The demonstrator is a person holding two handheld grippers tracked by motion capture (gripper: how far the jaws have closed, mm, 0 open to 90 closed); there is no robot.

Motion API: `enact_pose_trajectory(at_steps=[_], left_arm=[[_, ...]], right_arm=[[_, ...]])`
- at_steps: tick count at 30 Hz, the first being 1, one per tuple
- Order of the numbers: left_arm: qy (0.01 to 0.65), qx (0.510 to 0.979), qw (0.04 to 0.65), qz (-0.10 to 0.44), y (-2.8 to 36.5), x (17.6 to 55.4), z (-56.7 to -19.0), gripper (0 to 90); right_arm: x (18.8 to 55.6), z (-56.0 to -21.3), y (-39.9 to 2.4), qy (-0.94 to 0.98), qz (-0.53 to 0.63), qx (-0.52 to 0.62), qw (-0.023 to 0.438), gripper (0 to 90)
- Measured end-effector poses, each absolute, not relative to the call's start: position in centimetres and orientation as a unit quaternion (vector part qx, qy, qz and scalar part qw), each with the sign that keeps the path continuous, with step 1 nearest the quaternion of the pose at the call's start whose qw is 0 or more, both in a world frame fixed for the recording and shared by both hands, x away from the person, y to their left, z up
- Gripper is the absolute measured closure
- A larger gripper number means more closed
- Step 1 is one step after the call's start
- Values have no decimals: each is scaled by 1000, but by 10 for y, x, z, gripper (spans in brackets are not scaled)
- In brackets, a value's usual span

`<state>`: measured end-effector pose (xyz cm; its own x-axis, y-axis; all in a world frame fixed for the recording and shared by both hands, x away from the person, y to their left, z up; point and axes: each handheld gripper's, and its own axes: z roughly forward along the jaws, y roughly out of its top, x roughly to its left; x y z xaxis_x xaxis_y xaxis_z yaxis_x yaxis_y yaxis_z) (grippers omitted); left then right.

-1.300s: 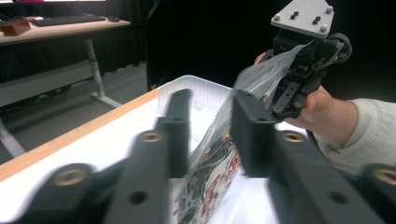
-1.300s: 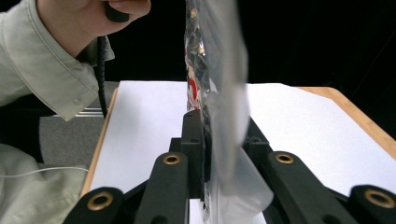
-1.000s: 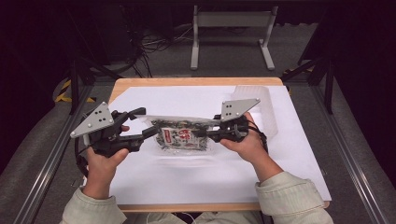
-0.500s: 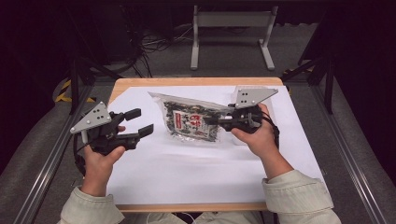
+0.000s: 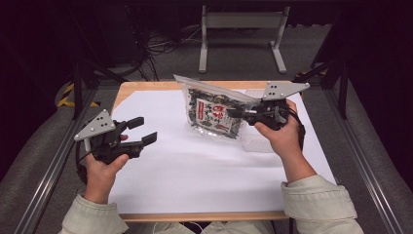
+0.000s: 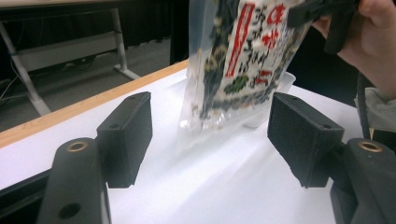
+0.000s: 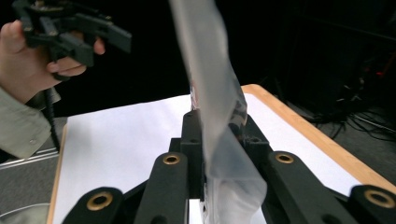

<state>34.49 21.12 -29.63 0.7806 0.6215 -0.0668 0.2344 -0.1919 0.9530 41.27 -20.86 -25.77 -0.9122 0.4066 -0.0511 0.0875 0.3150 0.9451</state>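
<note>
On the left side of the table, the left gripper [image 5: 141, 130] is held just above the white sheet [image 5: 195, 170], its jaws standing wide apart with nothing between them. From its own view the two black pads [image 6: 128, 135] are seen framing bare paper, with the bag hanging farther off beyond them. Toward the middle and back of the table, the clear bag [image 5: 214, 113] of dark dried food with a red-and-white label is held up off the sheet, tilted, its lower edge near the paper but whether it touches cannot be told. A shallow clear plastic tray [image 5: 258, 144] is seen lying on the sheet just beside and below the bag. At the right, the right gripper [image 5: 234, 113] is clamped on the bag's side edge; in its own view the jaws are pressed together on the clear plastic [image 7: 219, 140], which rises between them.

The step in hand is judged to be the carrying of the bag by one gripper alone, the other being free. For the next move, a steady grip on the thin film would be called for, since the bag's weight hangs to one side and could slip or swing. If the bag is to be opened or set down, the free jaws would need to be brought to its opposite edge
</note>
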Motion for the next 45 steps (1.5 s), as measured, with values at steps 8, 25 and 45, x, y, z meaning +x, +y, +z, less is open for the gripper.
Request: enact_pose_trajectory(at_steps=[8, 25, 45], left_arm=[[282, 772, 545, 165, 212, 347, -310, 280], [306, 761, 550, 157, 234, 357, -363, 241], [326, 765, 528, 173, 244, 371, -394, 236]], right_arm=[[418, -249, -229, 785, 569, 182, 167, 765], [431, -241, -263, 761, 562, 241, 214, 765], [441, -244, -297, 736, 550, 307, 248, 765]])
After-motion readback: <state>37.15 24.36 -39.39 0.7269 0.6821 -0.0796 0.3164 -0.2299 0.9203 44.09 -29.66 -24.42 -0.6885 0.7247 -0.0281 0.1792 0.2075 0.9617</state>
